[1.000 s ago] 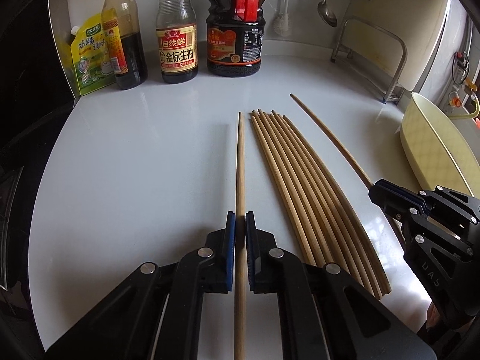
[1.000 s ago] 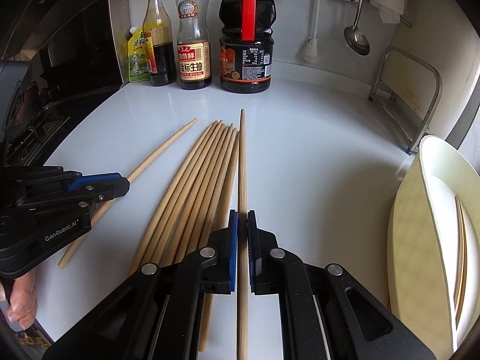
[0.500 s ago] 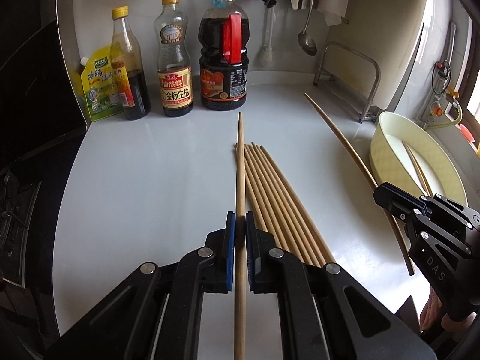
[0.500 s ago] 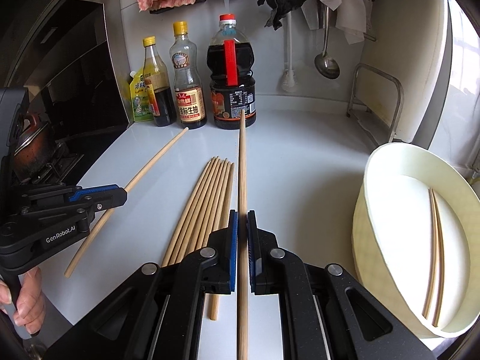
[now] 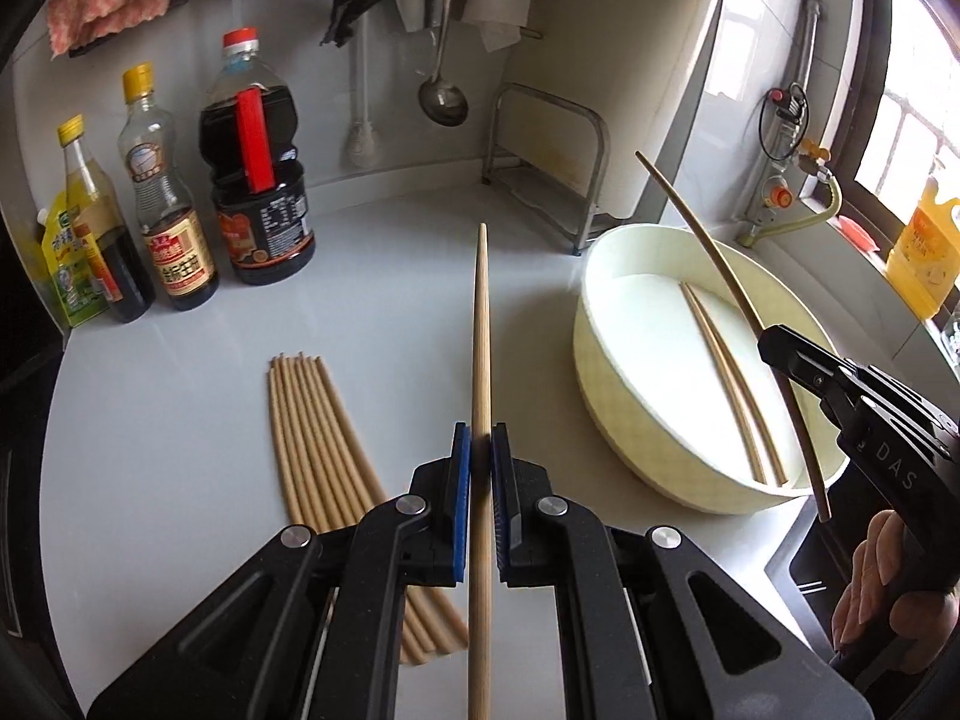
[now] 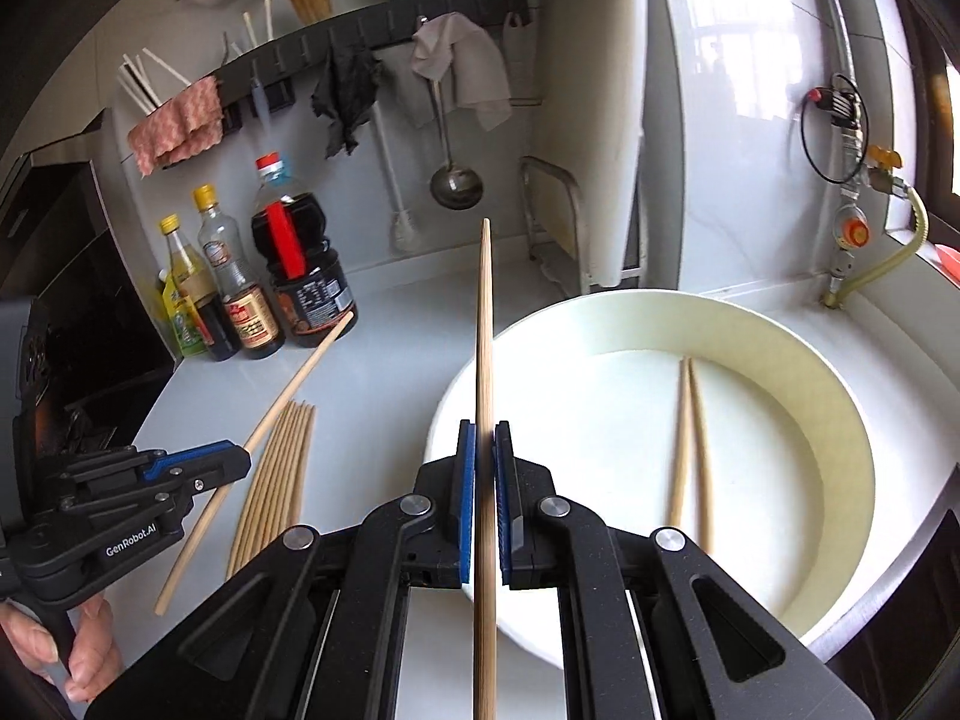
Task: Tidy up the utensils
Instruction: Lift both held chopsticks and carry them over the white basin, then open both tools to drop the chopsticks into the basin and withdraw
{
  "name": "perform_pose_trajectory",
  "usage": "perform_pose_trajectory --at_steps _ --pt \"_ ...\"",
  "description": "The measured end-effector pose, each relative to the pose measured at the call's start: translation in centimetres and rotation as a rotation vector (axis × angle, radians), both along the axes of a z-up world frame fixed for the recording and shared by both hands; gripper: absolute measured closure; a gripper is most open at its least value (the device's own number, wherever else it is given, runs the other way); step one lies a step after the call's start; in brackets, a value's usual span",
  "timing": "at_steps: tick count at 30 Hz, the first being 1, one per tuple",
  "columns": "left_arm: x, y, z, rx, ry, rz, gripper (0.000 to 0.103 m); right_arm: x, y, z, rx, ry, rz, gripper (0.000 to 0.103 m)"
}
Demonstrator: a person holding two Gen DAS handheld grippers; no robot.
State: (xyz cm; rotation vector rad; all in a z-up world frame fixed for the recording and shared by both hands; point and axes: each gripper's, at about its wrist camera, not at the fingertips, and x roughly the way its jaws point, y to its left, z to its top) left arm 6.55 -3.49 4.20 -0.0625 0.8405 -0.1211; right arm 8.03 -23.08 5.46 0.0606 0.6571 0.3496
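Left claw (image 5: 480,450): black frame, blue pads. Right claw (image 6: 485,450): same black and blue.
Held chopstick (image 5: 480,324): pale tan wood.
Chopstick bundle (image 5: 312,426) on surface, 9 o'clock of left claw: same tan.
Basin (image 6: 840,420): cream-white inside; faint yellow check on outer wall (image 5: 624,408).
Surface (image 5: 180,420): glossy pale grey.
Large bottle (image 5: 258,180), 11 o'clock: dark brown liquid, red handle, red cap.
Cloth (image 5: 108,0) on rail: pink with white check.
Jug (image 5: 924,246), 3 o'clock: yellow.

1. The right gripper (image 6: 485,480) is clamped on a chopstick (image 6: 483,360) above the white basin (image 6: 840,420).
2. Two chopsticks (image 6: 690,450) lie inside the basin (slightly blurred).
3. At left, the left gripper (image 6: 234,462) holds another chopstick (image 6: 300,378) over the bundle (image 6: 276,480) on the counter (image 6: 390,372).
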Motion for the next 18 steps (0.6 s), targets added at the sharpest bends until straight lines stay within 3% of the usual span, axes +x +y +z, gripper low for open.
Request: perform_pose_trajectory --at_steps 9,18 --pt "4.6 -8.2 1.7 -0.033 0.002 -0.14 0.096 3.1 -6.9 -0.7 0.027 0.083 -0.153 0.097" --pt "9.4 -14.2 -0.9 -0.025 0.069 -0.221 0.096 5.6 -9.4 -3.9 0.015 0.193 -0.206 0.097"
